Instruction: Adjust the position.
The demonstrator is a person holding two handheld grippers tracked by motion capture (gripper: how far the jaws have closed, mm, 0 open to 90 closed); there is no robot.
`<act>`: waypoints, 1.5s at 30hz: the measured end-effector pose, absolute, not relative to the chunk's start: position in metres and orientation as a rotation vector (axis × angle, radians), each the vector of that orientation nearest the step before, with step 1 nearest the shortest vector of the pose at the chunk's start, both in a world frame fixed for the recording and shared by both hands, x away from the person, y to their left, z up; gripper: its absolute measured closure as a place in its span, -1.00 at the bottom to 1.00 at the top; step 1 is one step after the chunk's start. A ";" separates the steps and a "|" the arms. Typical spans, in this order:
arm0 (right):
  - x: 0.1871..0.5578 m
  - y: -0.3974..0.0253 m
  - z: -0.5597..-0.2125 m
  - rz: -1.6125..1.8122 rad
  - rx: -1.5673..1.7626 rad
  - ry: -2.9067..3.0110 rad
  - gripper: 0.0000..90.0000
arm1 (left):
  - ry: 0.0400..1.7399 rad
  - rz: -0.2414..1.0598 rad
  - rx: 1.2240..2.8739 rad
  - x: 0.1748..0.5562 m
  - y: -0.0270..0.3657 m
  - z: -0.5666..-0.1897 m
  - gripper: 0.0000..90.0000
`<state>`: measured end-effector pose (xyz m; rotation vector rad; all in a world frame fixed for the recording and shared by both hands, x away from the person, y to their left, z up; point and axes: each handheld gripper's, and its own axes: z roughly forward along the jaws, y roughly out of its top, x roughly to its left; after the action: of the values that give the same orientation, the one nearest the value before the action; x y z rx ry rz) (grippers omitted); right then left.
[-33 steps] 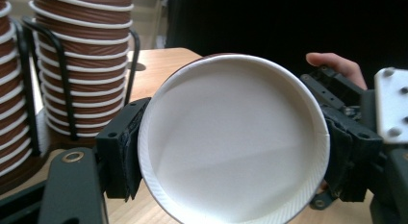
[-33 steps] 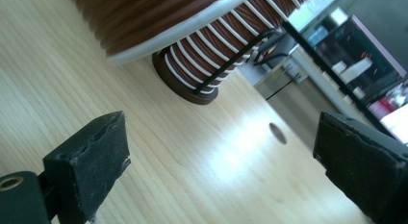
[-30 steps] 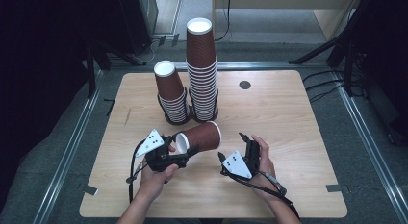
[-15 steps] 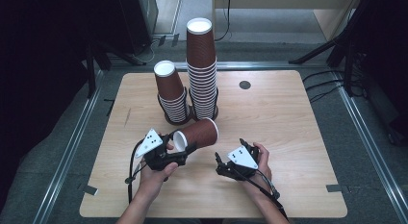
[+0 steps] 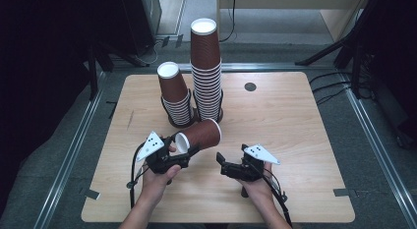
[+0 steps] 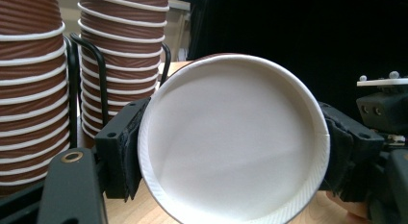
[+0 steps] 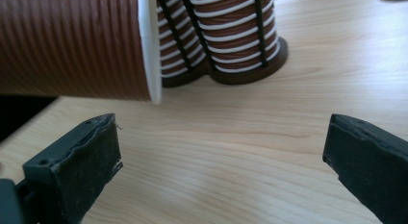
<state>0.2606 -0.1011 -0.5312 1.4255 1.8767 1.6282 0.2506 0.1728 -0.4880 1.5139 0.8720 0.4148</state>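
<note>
A brown ribbed paper cup (image 5: 201, 135) lies on its side above the wooden table (image 5: 305, 140). My left gripper (image 5: 183, 151) is shut on it near its narrow end. In the left gripper view the cup's white base (image 6: 231, 147) faces the camera between the jaw pads (image 6: 120, 152). My right gripper (image 5: 220, 162) stands open just right of and below the cup's mouth, jaws pointing left. The right gripper view has the cup's wall and white rim (image 7: 72, 41) at the upper left, above the open right gripper (image 7: 221, 161) with bare wood between the jaws.
Two stacks of upturned brown cups stand in black wire holders behind the held cup, a short one (image 5: 174, 99) and a tall one (image 5: 205, 67). A small dark disc (image 5: 250, 86) is set into the table's far side. Dark stands and rails border the table.
The right gripper has swung its jaws from pointing away to pointing left and moved closer to the cup. The left gripper and the cup have barely shifted.
</note>
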 end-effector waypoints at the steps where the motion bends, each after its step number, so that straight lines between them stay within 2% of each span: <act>1: 0.261 -0.102 -0.531 1.660 1.448 1.866 -1.00 | 0.872 0.416 1.511 0.251 0.173 -0.488 -0.50; 15: 0.259 -0.108 -0.521 1.924 1.782 1.776 -1.00 | 0.867 0.405 1.517 0.250 0.168 -0.491 -0.50; 31: 0.259 -0.103 -0.521 2.311 2.242 1.366 -1.00 | 0.864 0.422 1.518 0.249 0.164 -0.491 -0.50; 45: 0.256 -0.086 -0.518 2.415 2.527 1.173 -1.00 | 0.855 0.439 1.518 0.248 0.161 -0.492 -0.50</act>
<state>0.2562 -0.0862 -0.5176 2.5267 1.1735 2.4148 0.2481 0.1609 -0.4923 1.5177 0.8547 0.4387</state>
